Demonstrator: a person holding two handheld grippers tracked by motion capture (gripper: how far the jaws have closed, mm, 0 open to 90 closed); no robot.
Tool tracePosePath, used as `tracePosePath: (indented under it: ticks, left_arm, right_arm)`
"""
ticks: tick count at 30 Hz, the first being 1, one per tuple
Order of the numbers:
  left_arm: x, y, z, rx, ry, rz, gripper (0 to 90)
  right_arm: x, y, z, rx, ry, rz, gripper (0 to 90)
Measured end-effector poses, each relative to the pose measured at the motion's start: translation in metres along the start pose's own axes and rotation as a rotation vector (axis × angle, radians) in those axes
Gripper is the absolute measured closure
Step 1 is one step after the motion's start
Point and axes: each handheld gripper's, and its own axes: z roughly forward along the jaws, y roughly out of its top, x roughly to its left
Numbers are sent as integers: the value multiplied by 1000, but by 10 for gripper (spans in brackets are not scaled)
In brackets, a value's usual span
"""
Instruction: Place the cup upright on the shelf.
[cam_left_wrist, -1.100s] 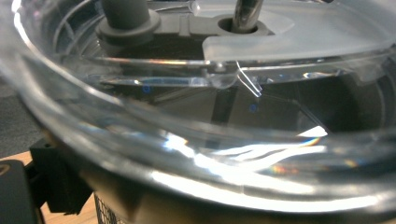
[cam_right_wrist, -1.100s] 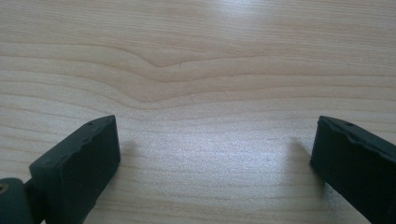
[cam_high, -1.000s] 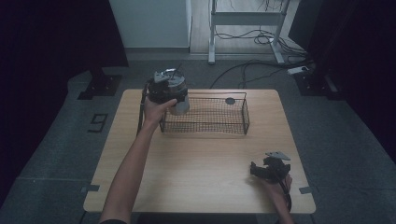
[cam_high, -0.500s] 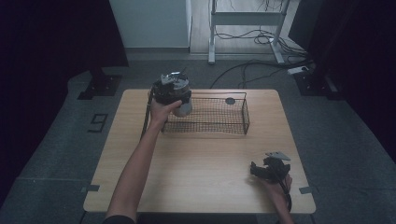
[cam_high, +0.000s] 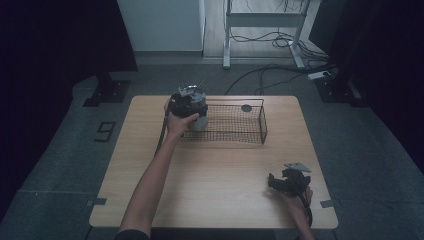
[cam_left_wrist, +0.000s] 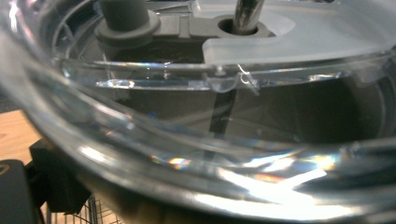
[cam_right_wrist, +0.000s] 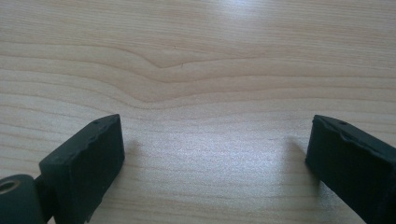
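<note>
Between the wide-parted, empty jaws of the right gripper (cam_right_wrist: 212, 154) lies bare wooden table (cam_right_wrist: 196, 70); pressed against the left gripper (cam_high: 189, 102), a clear plastic container (cam_left_wrist: 196, 140) hides its jaws' spread.

One worktop (cam_high: 210, 170), one wire basket (cam_high: 230, 122), one clear lidded container (cam_left_wrist: 224, 140), one small dark disc (cam_high: 246, 108), two claws: left claw (cam_high: 189, 102), right claw (cam_high: 280, 182)

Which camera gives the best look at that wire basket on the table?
The high view: the whole wire basket shows from above, standing at the table's far side, with the left gripper at its left end. The left gripper view catches just a bit of mesh at its bottom edge.
</note>
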Motion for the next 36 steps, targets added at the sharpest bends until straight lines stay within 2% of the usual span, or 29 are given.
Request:
tracePosePath:
  ticks: [11, 20, 27, 36]
  left_arm:
    - [-3, -13, 13, 33, 16, 3, 41]
    - [-6, -18, 17, 38, 14, 1, 41]
    - [-9, -22, 20, 45, 43, 20, 40]
    - [-12, -25, 23, 44, 24, 13, 40]
  right_arm:
    - [0, 0, 0, 0, 1, 1, 42]
    - [0, 0, 0, 0, 1, 0, 42]
    - [0, 0, 0, 0, 1, 0, 43]
    - [0, 0, 0, 0, 1, 0, 43]
